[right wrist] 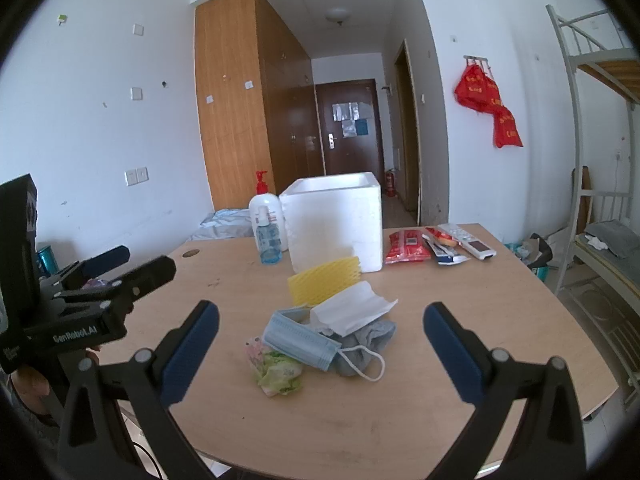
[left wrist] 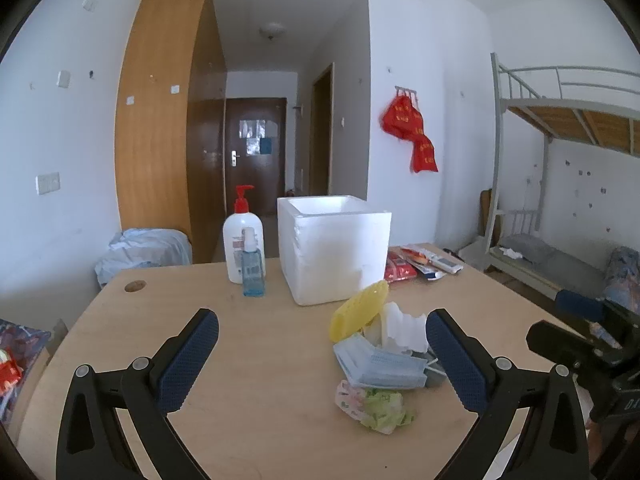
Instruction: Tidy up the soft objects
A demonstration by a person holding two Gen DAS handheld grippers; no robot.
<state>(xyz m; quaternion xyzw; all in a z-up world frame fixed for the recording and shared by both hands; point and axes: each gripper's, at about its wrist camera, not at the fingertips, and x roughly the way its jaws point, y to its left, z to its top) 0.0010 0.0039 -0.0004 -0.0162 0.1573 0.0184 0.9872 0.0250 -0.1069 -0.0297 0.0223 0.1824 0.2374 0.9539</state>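
Clutter of soft things sits near the middle of the wooden table: a yellow foam net farthest back, white tissue in front of it, a blue face mask overlapping a grey cloth, and a crumpled green wrapper nearest. Just behind the pile stands a white foam box, with a pump bottle and a small blue spray bottle to its left and red packets to its right. The left gripper and the right gripper both hang above the near table edge, fingers spread wide apart, holding nothing.
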